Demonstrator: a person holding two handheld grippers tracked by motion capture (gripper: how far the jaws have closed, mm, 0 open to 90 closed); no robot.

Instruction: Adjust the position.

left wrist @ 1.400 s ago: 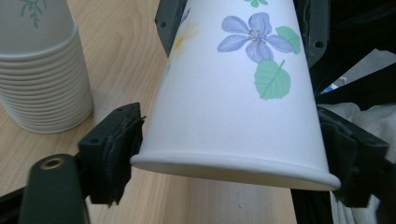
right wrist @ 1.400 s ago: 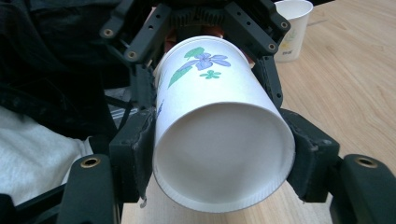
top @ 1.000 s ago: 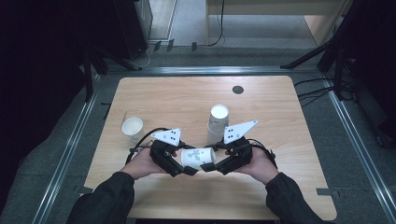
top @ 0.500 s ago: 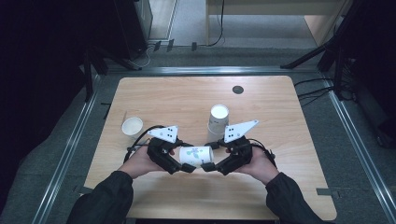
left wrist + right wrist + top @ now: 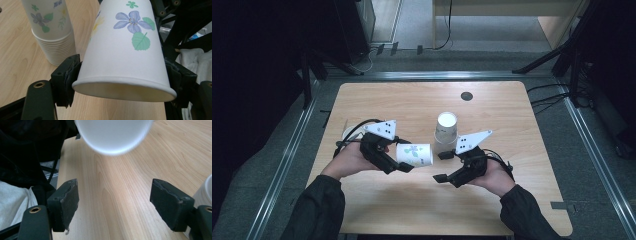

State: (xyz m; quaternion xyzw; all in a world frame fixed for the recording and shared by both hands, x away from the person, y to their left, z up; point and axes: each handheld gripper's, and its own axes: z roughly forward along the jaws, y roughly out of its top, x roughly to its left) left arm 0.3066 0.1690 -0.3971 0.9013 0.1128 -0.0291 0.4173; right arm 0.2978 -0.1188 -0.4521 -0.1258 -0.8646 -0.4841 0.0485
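Fingers [image 5: 66, 80] of the left gripper [image 5: 404, 162] pinch the paper cup [image 5: 125, 50] near its rim. The right gripper [image 5: 441, 166] stands open and empty. The cup is probably light and easily crushed; a gentle hold there suits it.

cup [image 5: 125, 47]: I see white paper with a purple flower, a green leaf, a small green blossom near the base and a faint yellow bloom on the side.
stack [image 5: 51, 37]: white cups; my left gripper view shows the same purple flower and green leaf print, plus small blue lettering.
table [image 5: 412, 100]: light wood with a pale grain; a small dark round spot [image 5: 466, 96] sits in it.
left gripper [image 5: 404, 162]: black, with a grey plate dotted black on top.
right gripper [image 5: 441, 166]: black, same grey dotted plate.
fingers [image 5: 63, 202]: matt black pads, brass-coloured screw holes below them.
sleeves [image 5: 319, 210]: dark.
floor [image 5: 277, 150]: grey.
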